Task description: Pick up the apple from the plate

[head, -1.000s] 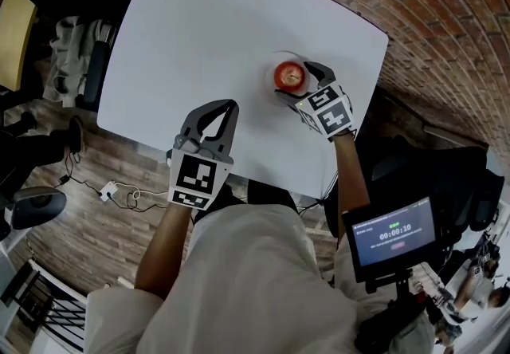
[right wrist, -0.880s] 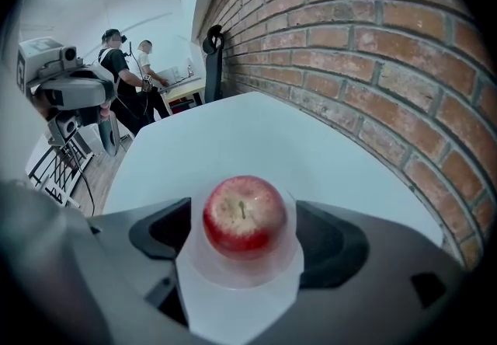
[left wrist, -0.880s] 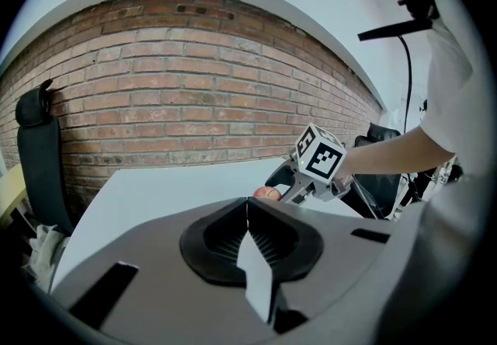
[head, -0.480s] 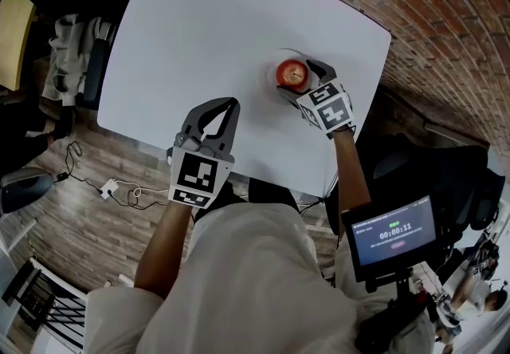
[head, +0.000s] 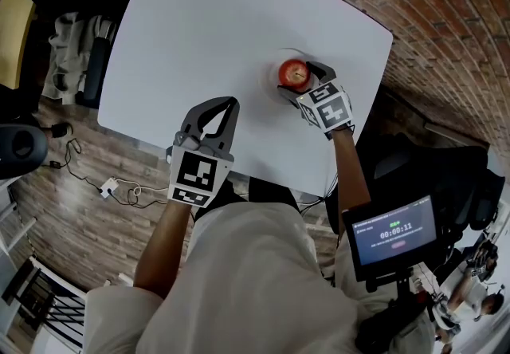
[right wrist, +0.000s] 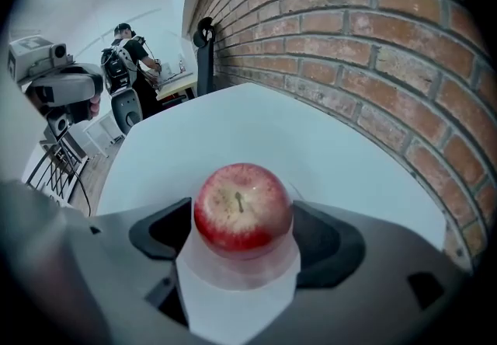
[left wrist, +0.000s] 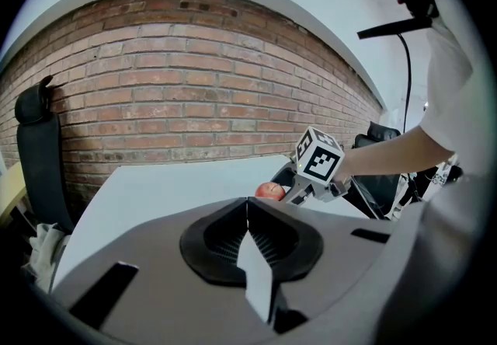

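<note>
A red apple [right wrist: 242, 210] sits on a small pale plate [right wrist: 237, 270] near the table's right edge, by the brick wall. My right gripper [head: 293, 78] reaches in from the near side, and its dark pads [right wrist: 167, 233] press both sides of the apple, so it is shut on it. The apple [head: 292, 71] still rests on the plate [head: 273, 67]. My left gripper [head: 224, 107] hovers over the table's front edge with its jaws shut and nothing between them. In the left gripper view the apple [left wrist: 269, 191] shows beside the right gripper's marker cube [left wrist: 317, 158].
The white table [head: 207, 33] has a brick wall [right wrist: 365, 33] along its right side. A screen on a stand [head: 394, 234] is at the lower right. A dark chair [head: 92, 65] and cables [head: 119, 191] lie off the left edge. A person with a backpack [right wrist: 128, 64] stands far off.
The right gripper's jaws have settled a little closer around the apple. The left gripper has stayed where it was.
</note>
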`<state>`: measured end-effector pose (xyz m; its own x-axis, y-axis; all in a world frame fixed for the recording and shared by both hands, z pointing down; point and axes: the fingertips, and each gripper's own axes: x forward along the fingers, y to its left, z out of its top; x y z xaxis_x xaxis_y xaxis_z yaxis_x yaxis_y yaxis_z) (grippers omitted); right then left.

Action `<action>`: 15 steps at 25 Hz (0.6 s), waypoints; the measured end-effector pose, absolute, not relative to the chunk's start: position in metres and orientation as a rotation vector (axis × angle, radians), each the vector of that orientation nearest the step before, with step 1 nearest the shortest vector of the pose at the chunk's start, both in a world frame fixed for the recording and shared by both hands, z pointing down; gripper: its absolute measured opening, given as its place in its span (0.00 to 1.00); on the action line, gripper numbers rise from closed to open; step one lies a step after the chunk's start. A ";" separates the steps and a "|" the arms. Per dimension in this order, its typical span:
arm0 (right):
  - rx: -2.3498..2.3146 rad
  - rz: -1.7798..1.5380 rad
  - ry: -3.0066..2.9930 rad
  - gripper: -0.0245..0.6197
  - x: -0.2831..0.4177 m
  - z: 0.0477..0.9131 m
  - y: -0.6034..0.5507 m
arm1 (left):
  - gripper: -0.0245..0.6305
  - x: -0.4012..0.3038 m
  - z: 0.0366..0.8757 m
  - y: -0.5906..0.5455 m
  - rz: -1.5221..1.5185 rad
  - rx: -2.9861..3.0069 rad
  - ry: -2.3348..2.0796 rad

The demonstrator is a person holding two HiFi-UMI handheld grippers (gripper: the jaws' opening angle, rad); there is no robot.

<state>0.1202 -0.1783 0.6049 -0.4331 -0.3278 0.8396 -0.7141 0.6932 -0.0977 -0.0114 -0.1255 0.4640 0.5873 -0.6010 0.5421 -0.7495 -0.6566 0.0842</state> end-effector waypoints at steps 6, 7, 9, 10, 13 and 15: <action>0.807 0.562 -2.033 0.66 0.122 0.605 -0.179 | 0.05 -0.009 0.463 -0.127 0.689 2.522 -1.096; 0.807 0.559 -2.029 0.66 0.122 0.605 -0.179 | 0.05 -0.009 0.463 -0.127 0.689 2.523 -1.096; 0.808 0.554 -2.021 0.66 0.124 0.607 -0.179 | 0.05 -0.009 0.464 -0.127 0.689 2.524 -1.095; 0.809 0.553 -2.022 0.66 0.125 0.610 -0.178 | 0.05 -0.008 0.464 -0.127 0.689 2.524 -1.094; 0.819 0.560 -2.043 0.65 0.128 0.619 -0.179 | 0.05 -0.008 0.463 -0.126 0.691 2.525 -1.093; 0.816 0.567 -2.020 0.65 0.128 0.615 -0.177 | 0.05 -0.008 0.462 -0.126 0.693 2.525 -1.094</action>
<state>0.1282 -0.1769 0.6153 -0.4154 -0.3343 0.8460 -0.7256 0.6826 -0.0865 -0.0084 -0.1258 0.4622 0.5929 -0.5976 0.5398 -0.7435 -0.6637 0.0820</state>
